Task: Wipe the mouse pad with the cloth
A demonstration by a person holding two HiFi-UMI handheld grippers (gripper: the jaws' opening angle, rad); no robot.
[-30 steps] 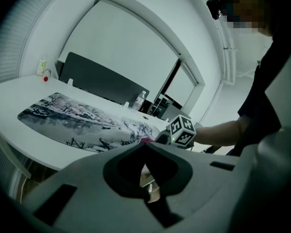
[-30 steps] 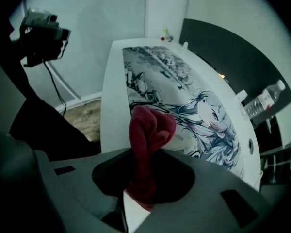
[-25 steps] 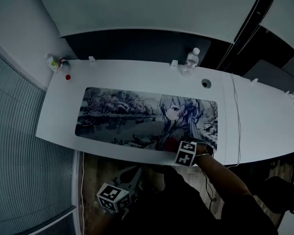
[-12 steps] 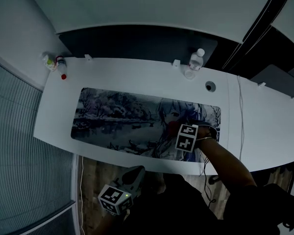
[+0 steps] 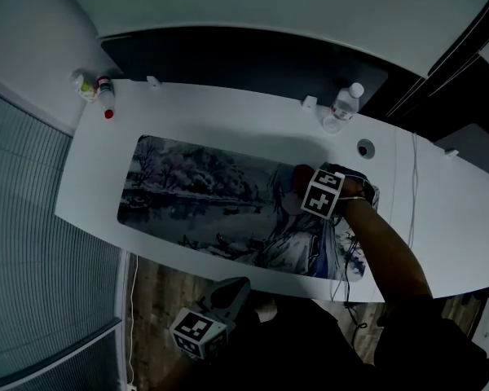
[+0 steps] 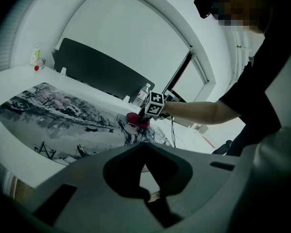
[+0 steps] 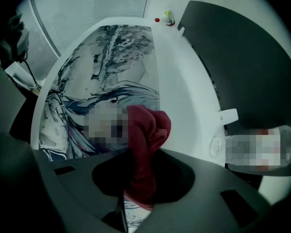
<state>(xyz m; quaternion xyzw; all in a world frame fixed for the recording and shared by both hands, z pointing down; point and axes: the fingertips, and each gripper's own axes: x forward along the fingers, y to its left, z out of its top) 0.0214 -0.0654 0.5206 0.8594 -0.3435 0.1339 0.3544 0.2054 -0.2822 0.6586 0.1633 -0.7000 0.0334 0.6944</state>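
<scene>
— Two grippers in the head view. Where are they?
— My right gripper (image 5: pixel 306 184) is over the right part of the pad (image 5: pixel 204 194), near its far edge. It holds the red cloth (image 5: pixel 300 175) down on the print. My left gripper (image 5: pixel 231 292) hangs off the near side of the desk (image 5: pixel 228 112), out of the work.

— And the left gripper view?
— Its jaws meet with nothing between them. Past them I see the cloth lying on the pad under my other arm.

— The right gripper view?
— The jaws are clamped on the cloth, and a bunched fold sticks out ahead of them and touches the pad.

— How would you wipe well from here?
— I'd keep the fold flat and pressed, then sweep in long overlapping passes towards the left end. Most of the pad lies that way. I'd hold the grip firm so that the cloth does not pull free, and stay inside the far edge.

— Any containers?
— A clear capped bottle (image 5: pixel 343 108) stands on the desk just beyond the pad. I'd judge a wide stroke could knock it, and I cannot tell how full it is. Two small bottles (image 5: pixel 98 94) sit at the far left corner, contents unclear.
</scene>
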